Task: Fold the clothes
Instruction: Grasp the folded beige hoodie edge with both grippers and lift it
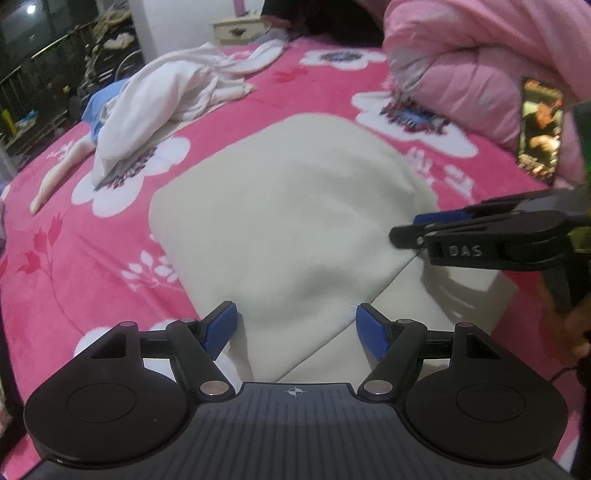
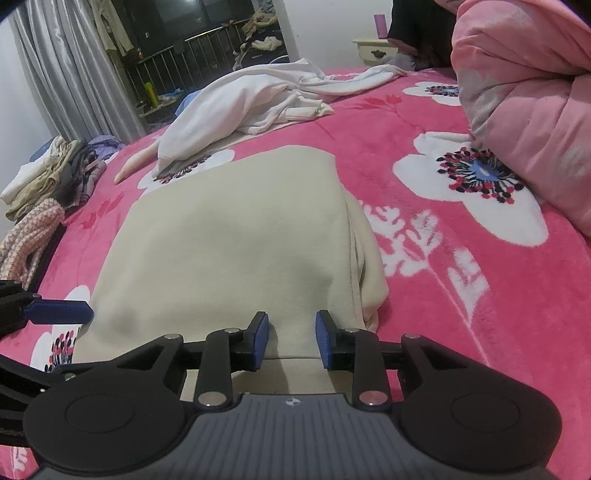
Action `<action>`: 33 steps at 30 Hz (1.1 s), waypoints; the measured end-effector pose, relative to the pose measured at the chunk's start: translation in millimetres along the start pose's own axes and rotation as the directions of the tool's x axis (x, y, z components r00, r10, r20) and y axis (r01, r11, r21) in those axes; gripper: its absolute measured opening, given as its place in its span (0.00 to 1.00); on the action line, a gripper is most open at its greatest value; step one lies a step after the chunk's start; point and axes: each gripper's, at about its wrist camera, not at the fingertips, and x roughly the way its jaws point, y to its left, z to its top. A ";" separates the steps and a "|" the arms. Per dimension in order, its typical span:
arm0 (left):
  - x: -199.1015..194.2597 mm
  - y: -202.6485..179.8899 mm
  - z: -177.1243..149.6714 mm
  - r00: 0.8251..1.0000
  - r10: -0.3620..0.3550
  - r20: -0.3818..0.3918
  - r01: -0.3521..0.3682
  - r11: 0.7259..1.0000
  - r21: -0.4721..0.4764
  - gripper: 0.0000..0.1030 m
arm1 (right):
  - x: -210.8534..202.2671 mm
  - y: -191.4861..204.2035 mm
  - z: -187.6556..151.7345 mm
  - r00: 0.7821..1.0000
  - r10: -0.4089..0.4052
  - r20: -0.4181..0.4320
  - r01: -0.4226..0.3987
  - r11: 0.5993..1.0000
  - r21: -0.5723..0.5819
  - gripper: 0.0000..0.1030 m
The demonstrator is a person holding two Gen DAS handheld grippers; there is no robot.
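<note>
A cream garment [image 1: 288, 221] lies folded into a rough rectangle on the pink flowered blanket [image 1: 92, 258]. My left gripper [image 1: 295, 328] hovers over its near edge, blue pads wide apart, open, nothing pinched. In the right wrist view the same cream garment [image 2: 236, 251] spreads ahead. My right gripper [image 2: 291, 339] sits over its near hem with a narrow gap between the pads; the cloth lies flat below them, not pinched. The right gripper [image 1: 402, 232] reaches in from the right in the left wrist view. A blue fingertip of the left gripper [image 2: 74, 312] shows at the left edge.
A crumpled white garment [image 2: 236, 103] lies farther back on the pink flowered blanket [image 2: 461, 277]. A bunched pink quilt [image 2: 535, 110] fills the right side, with a phone [image 1: 539, 129] leaning on it. Folded clothes [image 2: 48, 173] are stacked at the left bed edge. A nightstand [image 1: 240, 29] stands behind.
</note>
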 end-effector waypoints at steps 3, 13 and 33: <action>-11.3 12.4 -1.0 0.995 -0.065 0.074 0.068 0.997 -0.036 0.70 | -0.1 -0.7 0.3 1.000 0.007 0.001 -0.007 1.000 0.009 0.30; 21.1 108.3 -15.1 0.978 -0.204 0.044 0.199 0.847 -0.494 0.71 | -0.7 2.6 -0.3 1.000 0.021 0.003 -0.021 1.000 0.004 0.41; 104.9 157.1 -24.5 0.806 -0.549 0.222 0.534 0.512 -0.673 0.77 | 15.7 -105.4 69.7 0.964 0.233 0.128 -0.265 0.881 0.391 0.74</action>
